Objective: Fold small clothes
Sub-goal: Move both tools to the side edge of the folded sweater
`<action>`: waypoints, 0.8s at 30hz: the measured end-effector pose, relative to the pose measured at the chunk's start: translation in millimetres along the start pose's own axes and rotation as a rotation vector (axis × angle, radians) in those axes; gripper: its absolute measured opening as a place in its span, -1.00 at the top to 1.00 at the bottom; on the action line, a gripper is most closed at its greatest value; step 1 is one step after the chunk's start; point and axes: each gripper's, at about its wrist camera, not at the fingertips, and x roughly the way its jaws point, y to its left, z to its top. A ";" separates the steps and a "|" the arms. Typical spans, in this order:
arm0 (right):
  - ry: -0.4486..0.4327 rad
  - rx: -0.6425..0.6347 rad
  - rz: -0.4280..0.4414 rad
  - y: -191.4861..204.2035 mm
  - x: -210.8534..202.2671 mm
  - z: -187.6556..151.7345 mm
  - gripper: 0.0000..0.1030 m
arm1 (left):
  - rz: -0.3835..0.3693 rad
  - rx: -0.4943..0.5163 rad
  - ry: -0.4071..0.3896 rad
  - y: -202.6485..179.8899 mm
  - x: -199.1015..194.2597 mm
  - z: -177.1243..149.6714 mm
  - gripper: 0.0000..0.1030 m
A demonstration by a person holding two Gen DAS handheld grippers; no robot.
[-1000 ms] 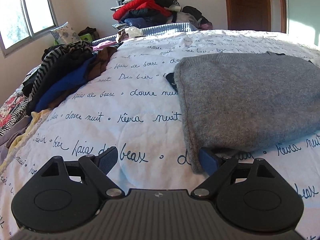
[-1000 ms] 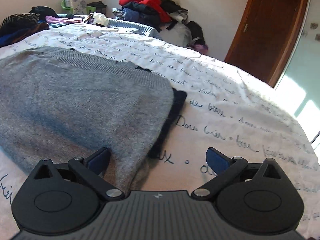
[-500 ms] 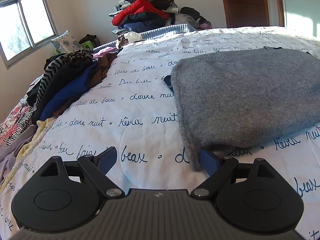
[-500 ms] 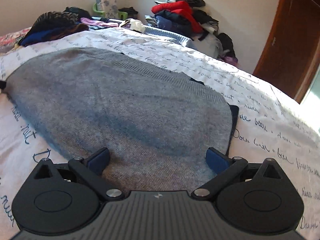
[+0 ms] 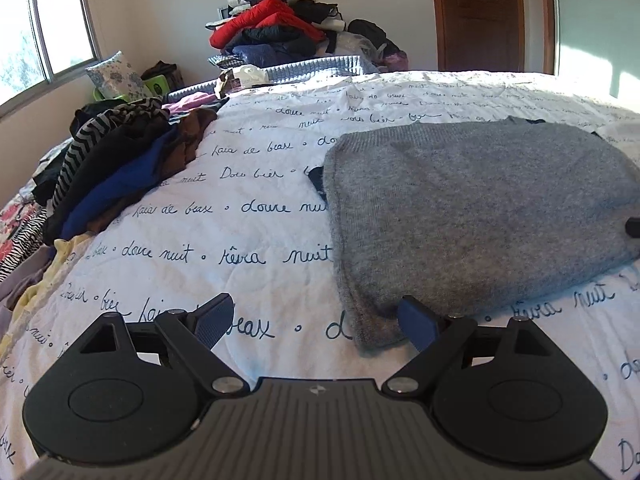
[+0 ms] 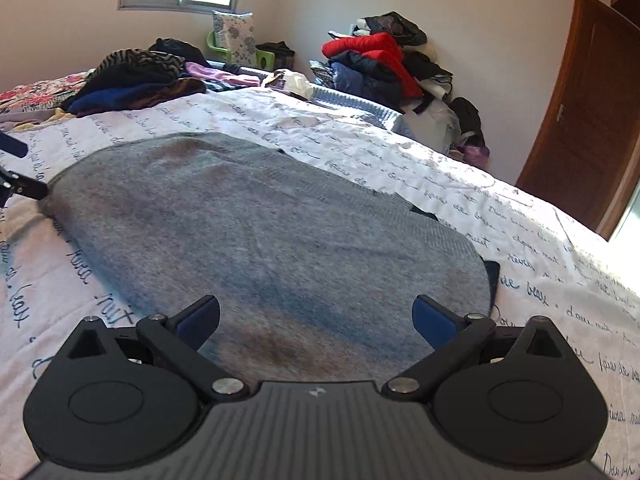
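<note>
A folded grey knit sweater (image 5: pixel 472 208) lies flat on the white bedspread (image 5: pixel 240 240) with blue script; it also shows in the right wrist view (image 6: pixel 256 240). A dark garment edge pokes out from under it at the left (image 5: pixel 316 180) and at the right (image 6: pixel 492 280). My left gripper (image 5: pixel 316 320) is open and empty at the sweater's near left corner, its right finger (image 5: pixel 416 322) at the hem. My right gripper (image 6: pixel 316 318) is open and empty, low over the sweater's near right part.
A heap of unfolded clothes (image 5: pixel 108 168) lies on the bed's left side. A pile of jackets, one red (image 5: pixel 272 20), is stacked at the far wall. A wooden door (image 5: pixel 480 16) stands at the far right. The left gripper's tip shows in the right wrist view (image 6: pixel 16 184).
My right gripper has swung left from the sweater's right edge to over its body. My left gripper has stayed at the near left corner, with only a slight shift of view.
</note>
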 end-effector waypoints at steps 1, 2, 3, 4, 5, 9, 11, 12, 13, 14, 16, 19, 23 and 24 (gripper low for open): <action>-0.011 -0.025 0.003 7.7 -0.7 3.2 -1.00 | -0.012 -0.008 -0.002 1.4 -0.5 3.8 -0.71; -0.019 -0.043 0.006 14.3 -1.5 5.5 -1.00 | -0.029 -0.019 -0.006 3.1 -0.5 8.2 -0.71; -0.031 -0.064 0.013 21.9 -2.3 7.7 -1.00 | -0.050 -0.035 -0.007 5.1 0.2 13.0 -0.71; -0.051 -0.081 0.022 29.6 -3.8 9.2 -1.00 | -0.075 -0.053 -0.005 6.6 2.3 18.3 -0.71; -0.069 -0.090 0.032 35.6 -4.9 10.3 -1.00 | -0.101 -0.071 0.001 8.0 5.2 24.1 -0.71; -0.099 -0.124 0.081 63.0 -4.6 17.0 -1.00 | -0.198 -0.138 0.030 10.5 26.2 50.5 -0.71; -0.104 -0.158 0.083 77.4 -2.6 19.3 -1.00 | -0.224 -0.192 0.047 15.2 41.2 63.0 -0.71; -0.105 -0.181 0.080 84.6 -1.5 19.9 -1.00 | -0.234 -0.229 0.062 19.1 50.3 68.6 -0.71; -0.111 -0.214 0.075 94.2 0.0 20.1 -1.00 | -0.241 -0.276 0.082 24.1 59.5 73.0 -0.72; -0.117 -0.244 0.066 102.7 1.1 20.1 -1.00 | -0.255 -0.328 0.103 30.0 68.5 76.0 -0.73; -0.124 -0.312 0.047 119.2 5.1 19.7 -1.00 | -0.317 -0.460 0.150 46.9 87.5 79.0 -0.73; -0.125 -0.410 0.021 140.3 12.7 16.4 -1.00 | -0.387 -0.613 0.204 65.2 108.8 77.7 -0.73; -0.134 -0.513 -0.017 161.3 21.2 9.9 -1.00 | -0.398 -0.658 0.214 71.7 121.3 76.0 -0.73; -0.139 -0.526 -0.023 164.7 22.1 9.1 -1.00 | -0.399 -0.659 0.213 71.8 122.4 75.6 -0.73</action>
